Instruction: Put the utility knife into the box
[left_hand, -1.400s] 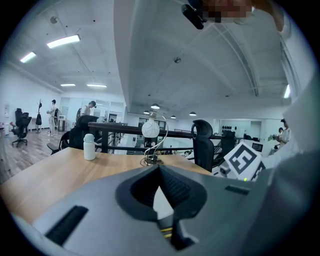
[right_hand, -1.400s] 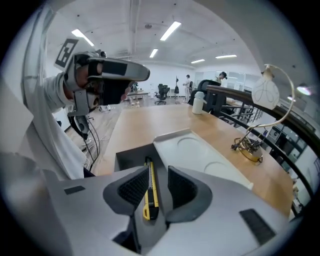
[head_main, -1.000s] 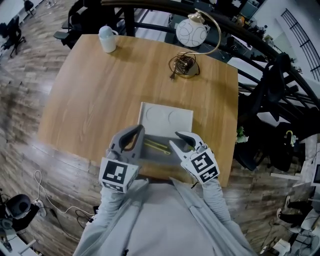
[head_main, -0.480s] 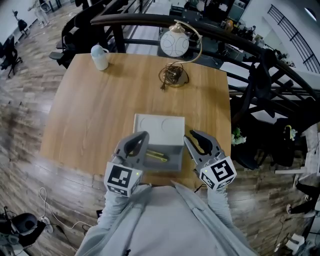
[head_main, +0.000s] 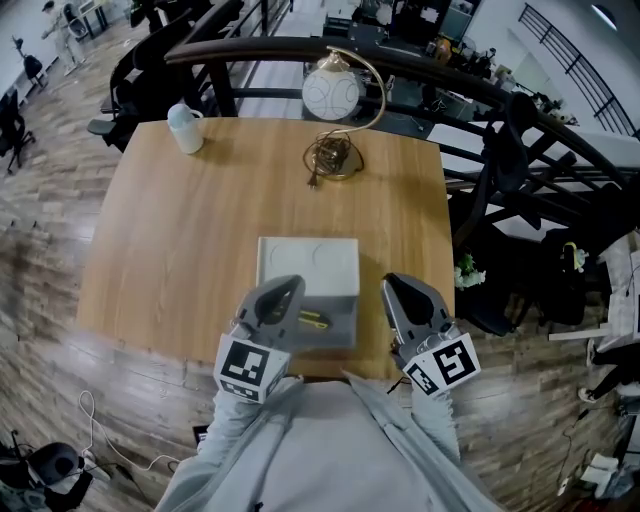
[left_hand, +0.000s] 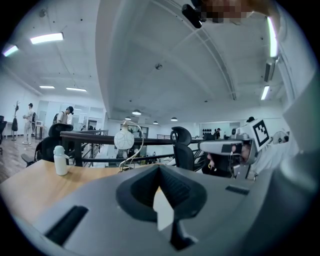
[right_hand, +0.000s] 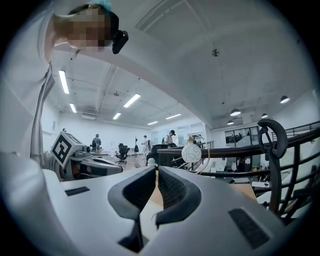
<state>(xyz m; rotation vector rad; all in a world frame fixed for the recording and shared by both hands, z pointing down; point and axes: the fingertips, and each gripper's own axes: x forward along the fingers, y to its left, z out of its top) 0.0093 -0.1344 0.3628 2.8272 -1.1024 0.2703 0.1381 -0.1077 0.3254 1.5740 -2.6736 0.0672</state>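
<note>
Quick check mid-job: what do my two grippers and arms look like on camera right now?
Both the left gripper and the right gripper are matte grey plastic with curved, looped jaws lined by dark ribbed pads. Each carries a white cube printed with black square markers. No cables show. The person's arms are in light grey sleeves.

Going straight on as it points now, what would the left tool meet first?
Likely nothing near: the left tool points almost level over the wooden table, above the open grey box. The white globe lamp sits just left of its line; depth unclear.
</note>
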